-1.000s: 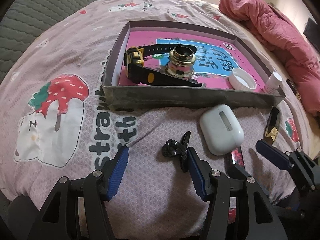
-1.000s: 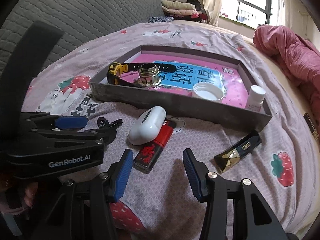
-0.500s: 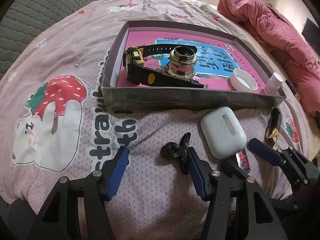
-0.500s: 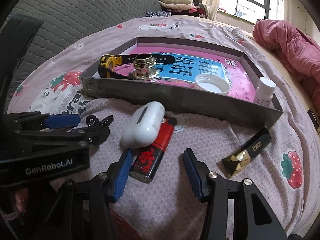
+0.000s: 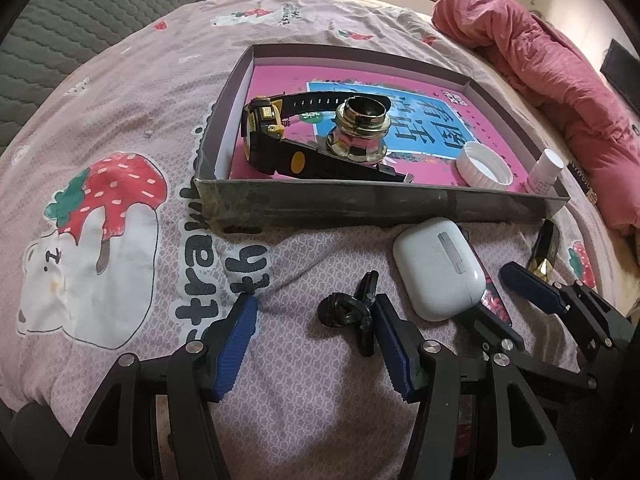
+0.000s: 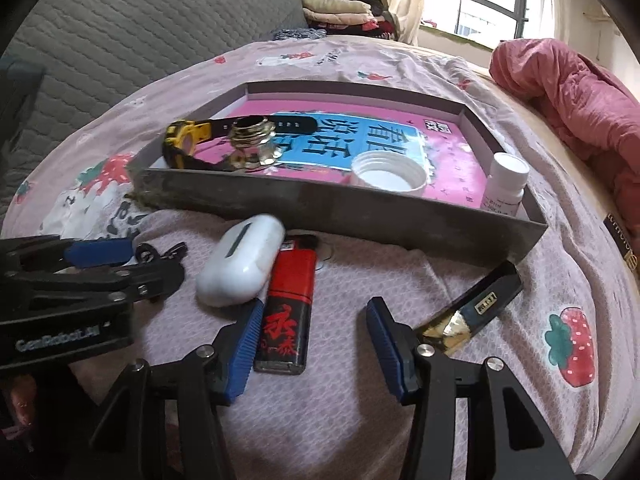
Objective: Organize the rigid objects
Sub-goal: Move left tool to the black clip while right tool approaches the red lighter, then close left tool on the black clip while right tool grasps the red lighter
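Blue ribbed pads line the black fingers of both grippers, which tilt steeply down toward a pink strawberry-print bedspread (image 5: 120, 128). The left gripper (image 5: 314, 344) hovers low over the cloth, jaws wide apart and holding nothing; a small black plastic clip (image 5: 352, 308) lies just inside its right-hand finger, apparently touching the pad. The right gripper (image 6: 310, 340) stands just beside it, jaws likewise well open and empty; a red and black lighter (image 6: 289, 308) lies flat beside its left-hand finger, partly under a white rounded earbud case (image 6: 242, 266). A black and gold faceted tube (image 6: 474, 308) rests on the cloth near the right-hand finger. Behind these sits a shallow grey cardboard box lid (image 5: 380, 208) with a pink printed sheet inside, holding a yellow and black wristwatch (image 5: 268, 136), a shiny brass threaded fitting (image 5: 360, 128), a white screw cap (image 5: 484, 166) and a small white bottle (image 6: 506, 184) upright in the corner.
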`<action>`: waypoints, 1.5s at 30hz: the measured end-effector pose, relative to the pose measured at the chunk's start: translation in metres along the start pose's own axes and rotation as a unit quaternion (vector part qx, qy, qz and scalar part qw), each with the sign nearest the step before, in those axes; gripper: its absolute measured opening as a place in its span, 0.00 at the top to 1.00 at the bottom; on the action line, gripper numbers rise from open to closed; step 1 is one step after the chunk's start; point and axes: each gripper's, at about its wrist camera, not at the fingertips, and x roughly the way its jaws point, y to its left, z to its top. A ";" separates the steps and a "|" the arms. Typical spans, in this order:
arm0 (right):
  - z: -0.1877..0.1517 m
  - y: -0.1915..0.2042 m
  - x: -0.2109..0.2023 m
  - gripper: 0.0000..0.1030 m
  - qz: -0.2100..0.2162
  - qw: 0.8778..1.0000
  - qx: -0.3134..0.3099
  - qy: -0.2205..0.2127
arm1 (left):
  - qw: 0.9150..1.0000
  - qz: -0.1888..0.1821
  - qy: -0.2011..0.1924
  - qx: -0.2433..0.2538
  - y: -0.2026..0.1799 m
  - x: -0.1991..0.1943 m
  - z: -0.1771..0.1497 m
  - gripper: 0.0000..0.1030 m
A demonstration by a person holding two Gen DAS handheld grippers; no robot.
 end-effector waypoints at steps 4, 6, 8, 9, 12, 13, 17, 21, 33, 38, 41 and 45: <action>0.001 0.007 0.004 0.51 -0.015 1.000 -0.023 -0.007 | 1.000 0.002 -0.003 0.003 -0.002 0.001 -0.001 0.41; 0.002 0.008 0.006 0.52 -0.017 0.999 -0.029 -0.010 | 1.000 0.001 -0.003 0.002 -0.001 0.001 -0.001 0.41; 0.002 0.009 0.008 0.57 -0.016 0.999 -0.032 -0.011 | 1.000 0.000 -0.004 0.001 -0.001 0.002 -0.001 0.41; 0.002 0.010 0.009 0.60 -0.014 0.999 -0.034 -0.011 | 1.000 -0.001 -0.004 0.000 -0.001 0.002 -0.001 0.41; 0.003 0.016 0.010 0.75 -0.004 0.999 -0.048 -0.012 | 1.000 -0.003 -0.007 0.001 -0.001 0.001 -0.002 0.47; 0.004 0.017 0.009 0.77 0.000 0.999 -0.051 -0.012 | 1.000 -0.004 -0.008 0.001 -0.001 0.000 -0.002 0.49; 0.006 0.007 0.008 0.77 0.024 0.999 -0.033 -0.008 | 1.000 -0.006 -0.011 0.001 0.001 -0.002 -0.003 0.63; 0.007 0.002 0.004 0.77 0.025 0.999 -0.026 -0.011 | 1.000 -0.012 -0.017 -0.006 0.005 -0.006 -0.002 0.75; 0.009 -0.015 -0.021 0.77 0.024 0.999 -0.002 -0.034 | 0.999 -0.009 -0.032 0.002 0.004 -0.019 -0.006 0.75; 0.009 -0.013 -0.029 0.77 0.025 0.999 -0.009 -0.042 | 0.999 -0.009 -0.037 0.007 0.002 -0.025 -0.008 0.77; 0.009 -0.014 -0.033 0.77 0.025 0.999 -0.007 -0.046 | 0.999 -0.009 -0.040 0.010 0.001 -0.028 -0.009 0.77; 0.009 -0.017 -0.036 0.77 0.025 0.999 0.000 -0.048 | 0.999 -0.008 -0.045 0.011 0.000 -0.034 -0.010 0.77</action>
